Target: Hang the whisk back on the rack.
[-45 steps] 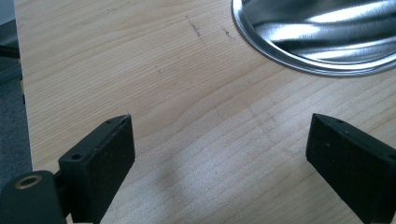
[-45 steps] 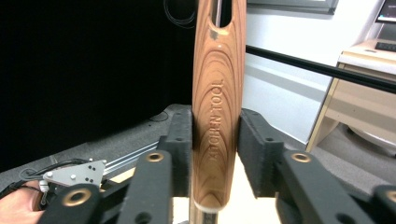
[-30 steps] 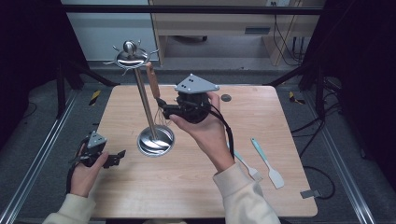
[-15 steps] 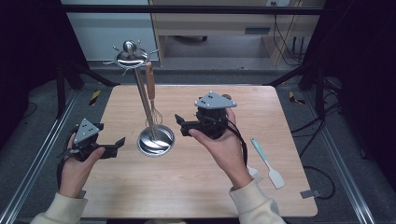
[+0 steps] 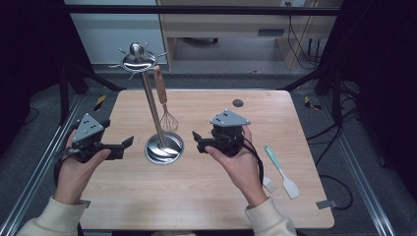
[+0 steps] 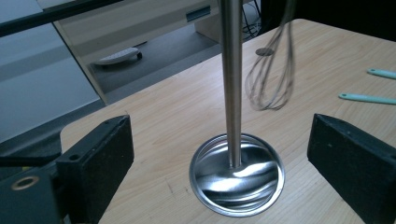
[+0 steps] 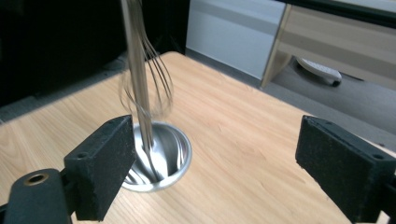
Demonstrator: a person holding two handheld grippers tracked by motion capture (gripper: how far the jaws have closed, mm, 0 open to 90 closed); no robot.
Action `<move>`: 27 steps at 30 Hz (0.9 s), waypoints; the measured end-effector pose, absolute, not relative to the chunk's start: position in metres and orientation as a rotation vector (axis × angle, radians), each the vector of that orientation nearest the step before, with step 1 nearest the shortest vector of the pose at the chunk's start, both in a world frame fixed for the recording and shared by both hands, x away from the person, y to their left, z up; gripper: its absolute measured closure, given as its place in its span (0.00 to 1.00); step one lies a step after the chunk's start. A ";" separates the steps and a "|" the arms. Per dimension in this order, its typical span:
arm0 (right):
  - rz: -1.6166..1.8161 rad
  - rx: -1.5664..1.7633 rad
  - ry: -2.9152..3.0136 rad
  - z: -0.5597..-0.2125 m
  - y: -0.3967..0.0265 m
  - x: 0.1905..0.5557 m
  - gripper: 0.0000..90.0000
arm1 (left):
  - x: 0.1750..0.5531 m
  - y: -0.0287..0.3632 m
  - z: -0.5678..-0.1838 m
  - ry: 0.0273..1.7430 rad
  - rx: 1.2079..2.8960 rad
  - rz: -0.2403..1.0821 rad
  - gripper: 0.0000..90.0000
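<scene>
While both of your tools hang empty on either side of the utensil stand point(image 5: 156, 118), the risk lies mostly in that tall, top-heavy rack. Your left hand-held gripper point(image 5: 127, 143) has its jaws spread wide, pointing at the stand's round steel base point(image 6: 236, 173); your right hand-held gripper point(image 5: 196, 138) is just as wide and faces the same base from the other side. The whisk point(image 5: 165, 109) hangs by its wooden handle from a hook at the top, its wire head near the pole and well above the bench point(image 5: 206, 191). In both gripper views the wires look blurred, so it may be swinging. If you close in now, a jaw could clip the pole and tip the stand, or knock the whisk off its hook. The two teal spatulas point(image 5: 281, 171) lie well apart on your right, so they should not get in your way.
</scene>
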State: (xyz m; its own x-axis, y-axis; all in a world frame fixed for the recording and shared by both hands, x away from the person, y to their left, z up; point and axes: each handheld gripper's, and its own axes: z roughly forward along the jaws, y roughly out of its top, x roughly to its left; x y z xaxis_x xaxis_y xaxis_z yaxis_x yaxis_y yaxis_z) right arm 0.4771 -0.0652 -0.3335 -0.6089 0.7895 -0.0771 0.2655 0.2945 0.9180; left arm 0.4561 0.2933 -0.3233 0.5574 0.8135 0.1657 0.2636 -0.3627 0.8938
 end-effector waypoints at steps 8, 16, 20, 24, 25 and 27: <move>1.214 0.988 2.069 -0.365 -0.073 0.476 0.19 | 0.450 0.291 -0.303 0.845 1.870 0.767 0.18; 1.183 1.057 2.064 -0.394 -0.082 0.478 0.22 | 0.449 0.292 -0.285 0.849 1.813 0.750 0.32; 1.141 1.096 2.073 -0.405 -0.088 0.478 0.18 | 0.448 0.291 -0.277 0.834 1.799 0.764 0.35; 1.104 1.126 2.083 -0.416 -0.093 0.478 0.16 | 0.446 0.291 -0.269 0.826 1.772 0.762 0.43; 1.094 1.130 2.089 -0.418 -0.094 0.478 0.16 | 0.446 0.290 -0.267 0.820 1.767 0.761 0.46; 1.084 1.141 2.092 -0.422 -0.096 0.478 0.16 | 0.445 0.290 -0.262 0.805 1.767 0.761 0.55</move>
